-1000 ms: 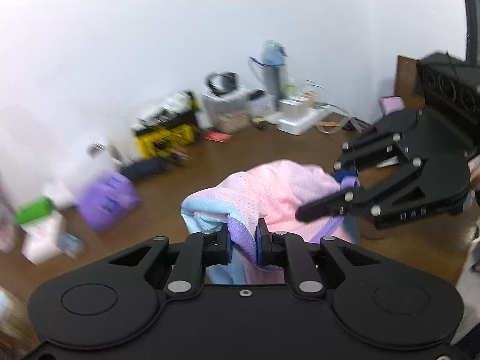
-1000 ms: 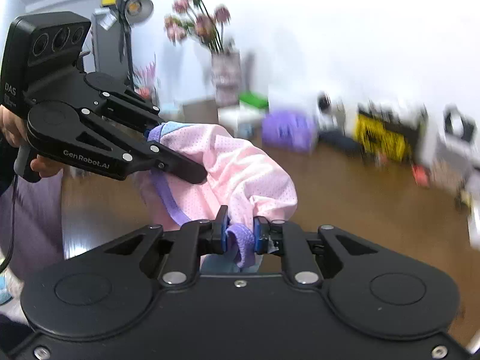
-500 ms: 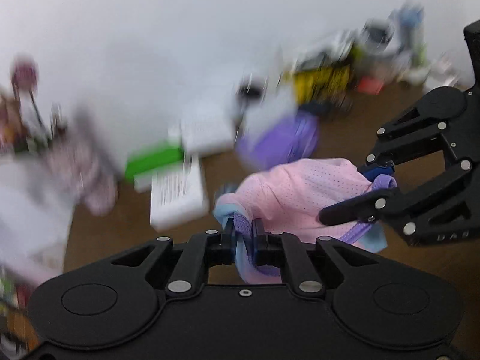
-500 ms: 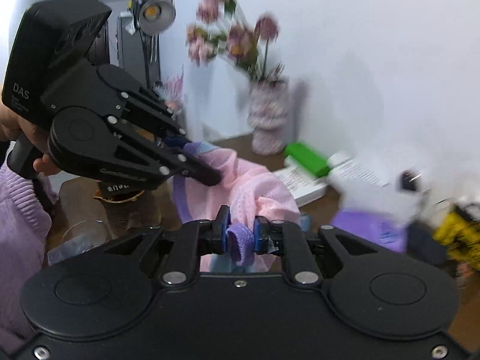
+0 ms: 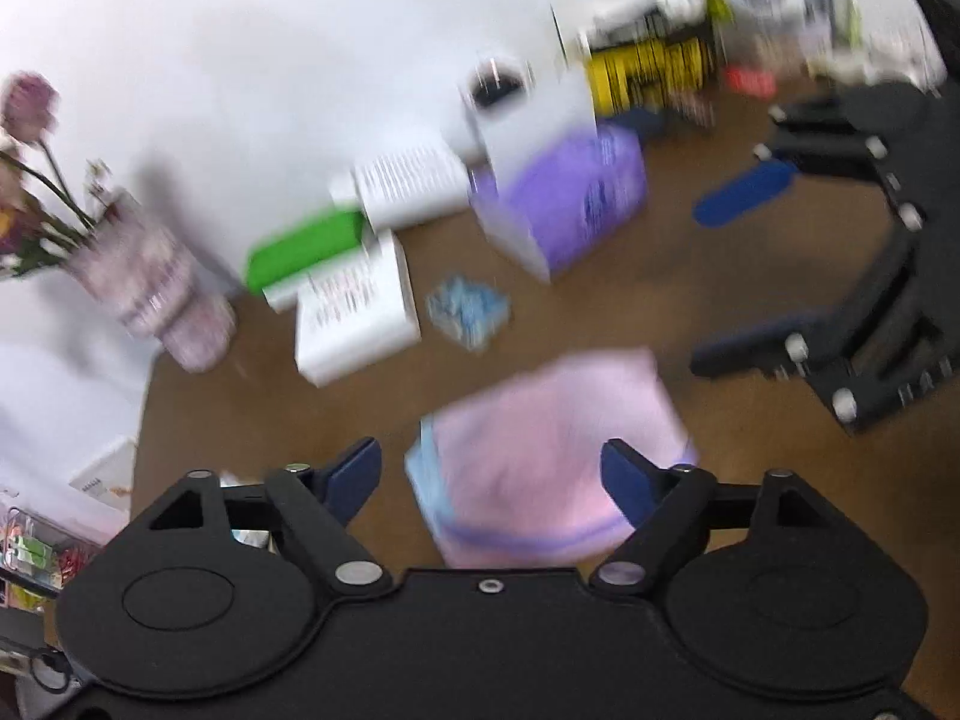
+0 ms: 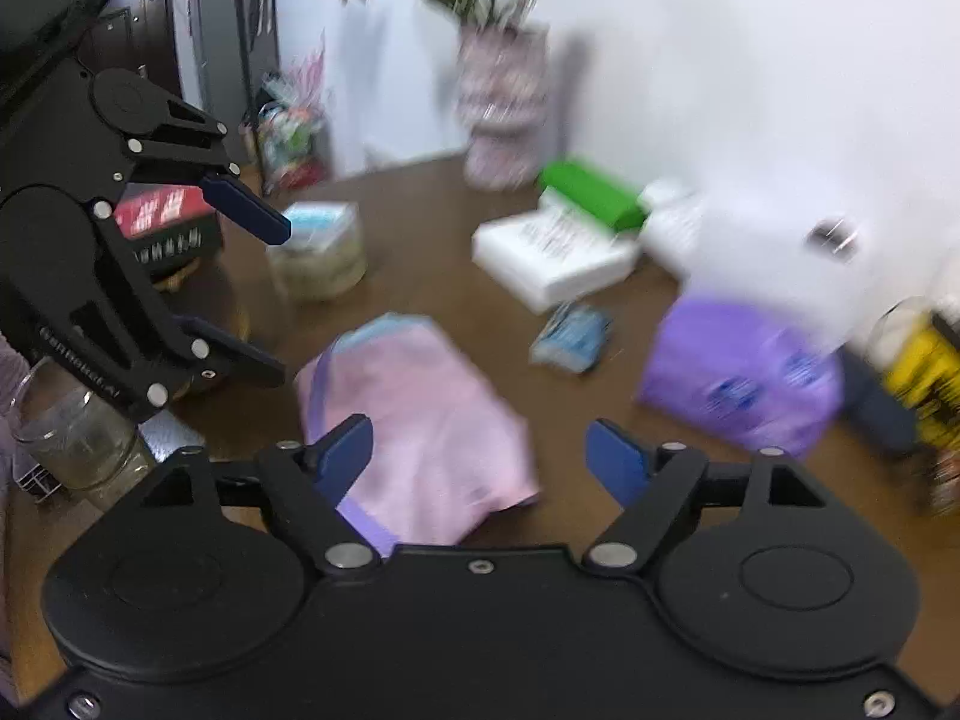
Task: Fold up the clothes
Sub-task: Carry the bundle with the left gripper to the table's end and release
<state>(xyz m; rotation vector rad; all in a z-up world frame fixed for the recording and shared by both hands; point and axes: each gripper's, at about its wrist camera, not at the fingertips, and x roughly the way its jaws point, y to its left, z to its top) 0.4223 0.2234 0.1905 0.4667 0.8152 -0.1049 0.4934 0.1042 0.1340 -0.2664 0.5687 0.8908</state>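
A pink mesh garment (image 5: 552, 444) with light-blue and purple trim lies folded in a compact bundle on the brown table (image 5: 600, 312). It is blurred in both views. In the left wrist view my left gripper (image 5: 492, 474) is open, its blue pads apart on either side of the garment's near edge and holding nothing. My right gripper (image 5: 729, 276) hangs open to the right of the cloth. In the right wrist view the garment (image 6: 420, 414) lies just ahead of my open right gripper (image 6: 480, 450), and the left gripper (image 6: 258, 291) stands open to its left.
Behind the garment sit a purple box (image 5: 564, 198), a white box (image 5: 354, 306), a green box (image 5: 300, 252), a small blue packet (image 5: 468, 312) and a flower vase (image 5: 156, 282). A lidded jar (image 6: 318, 252) and a glass (image 6: 72, 438) stand at the left.
Both grippers were shut on the garment's purple trim and held it up. Both have now opened and let go, and the garment lies on the table. The views have swung left.
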